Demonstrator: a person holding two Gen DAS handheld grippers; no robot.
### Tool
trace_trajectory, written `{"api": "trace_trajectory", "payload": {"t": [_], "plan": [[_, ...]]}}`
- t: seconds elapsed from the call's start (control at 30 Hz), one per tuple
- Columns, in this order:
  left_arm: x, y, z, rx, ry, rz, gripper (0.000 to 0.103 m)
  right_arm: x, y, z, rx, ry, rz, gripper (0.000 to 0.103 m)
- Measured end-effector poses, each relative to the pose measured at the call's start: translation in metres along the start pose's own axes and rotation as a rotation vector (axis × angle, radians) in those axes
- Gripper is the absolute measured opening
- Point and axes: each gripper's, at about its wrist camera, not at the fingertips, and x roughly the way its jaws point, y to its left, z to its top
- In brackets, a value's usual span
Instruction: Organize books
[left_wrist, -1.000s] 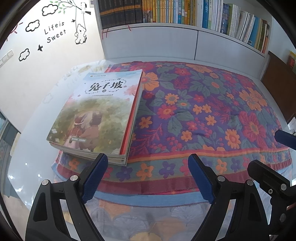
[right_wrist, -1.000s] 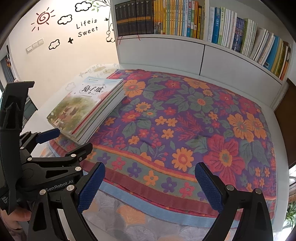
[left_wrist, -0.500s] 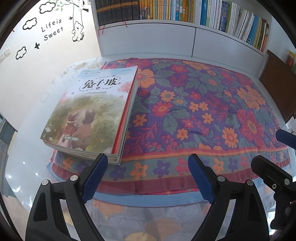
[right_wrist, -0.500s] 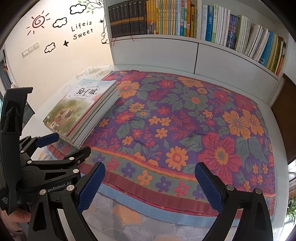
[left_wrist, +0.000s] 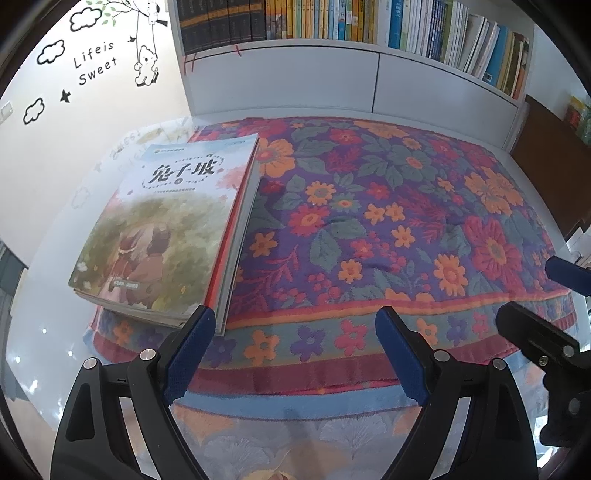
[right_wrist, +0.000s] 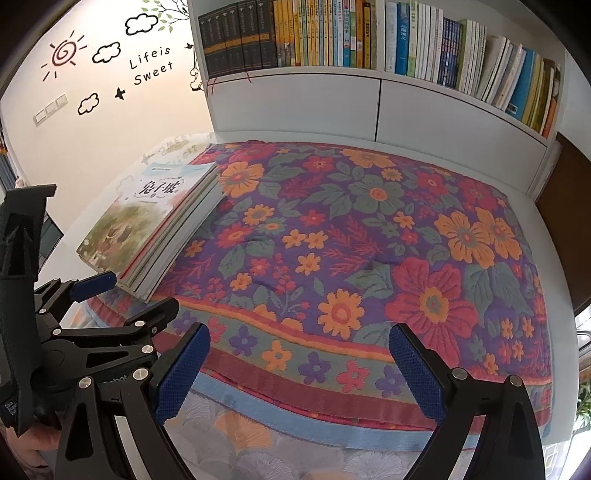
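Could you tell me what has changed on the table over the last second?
Nothing has visibly changed. The stack of books lies on the left of the floral cloth as before, and the left gripper and right gripper remain open and empty.

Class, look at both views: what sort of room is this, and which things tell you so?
Probably a child's reading room or a home study: a packed bookshelf, cartoon wall stickers, and a stack of picture books on a floral cloth.
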Motion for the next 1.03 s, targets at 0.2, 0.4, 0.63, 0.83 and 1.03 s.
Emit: {"api": "trace_trajectory", "payload": {"t": [0.2, 0.4, 0.63, 0.83, 1.03], "plan": [[-0.002, -0.007, 0.002, 0.021, -0.016, 0.009, 0.098, 0.001, -0.003, 0.000, 0.003, 0.002, 0.005, 0.097], [-0.004, -0.017, 0.003, 0.031, -0.029, -0.004, 0.098, -0.002, -0.010, -0.003, 0.021, -0.004, -0.001, 0.097], [-0.008, -0.031, 0.002, 0.045, -0.051, 0.012, 0.099, -0.010, -0.027, -0.009, 0.061, -0.015, -0.001, 0.097], [-0.012, -0.038, 0.000, 0.055, -0.070, 0.031, 0.099, -0.013, -0.037, -0.014, 0.085, -0.018, 0.009, 0.097], [-0.015, -0.050, -0.001, 0.070, -0.096, 0.032, 0.099, -0.019, -0.043, -0.020, 0.092, -0.027, 0.009, 0.097]]}}
